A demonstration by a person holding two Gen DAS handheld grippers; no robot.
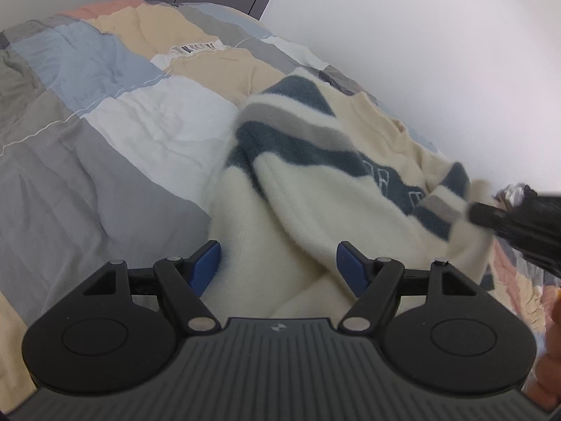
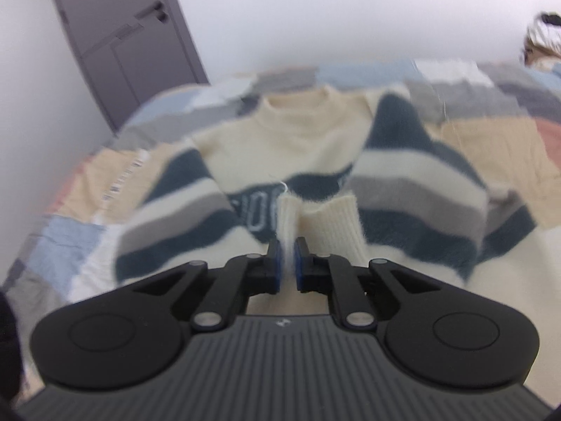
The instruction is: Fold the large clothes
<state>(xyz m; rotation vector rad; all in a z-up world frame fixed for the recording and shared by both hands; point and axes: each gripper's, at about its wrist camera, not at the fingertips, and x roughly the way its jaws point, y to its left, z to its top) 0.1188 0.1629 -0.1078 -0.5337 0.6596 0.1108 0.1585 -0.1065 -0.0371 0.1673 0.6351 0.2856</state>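
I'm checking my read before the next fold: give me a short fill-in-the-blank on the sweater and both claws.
1. The right claw is shut on the sweater's ribbed ____.
2. The left claw stands ____, its pads apart over cream fabric.
3. The striped sweater lies on a patchwork ____.
4. The door behind the bed is ____ in colour.

Missing words: cuff; open; quilt; grey

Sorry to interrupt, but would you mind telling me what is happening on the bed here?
A person with a handheld gripper in each hand is folding a cream sweater with blue and grey stripes, spread on a patchwork quilt. The right gripper is shut on a ribbed cuff of the sweater. The left gripper is open, with the sweater's cream fabric lying between its blue pads.
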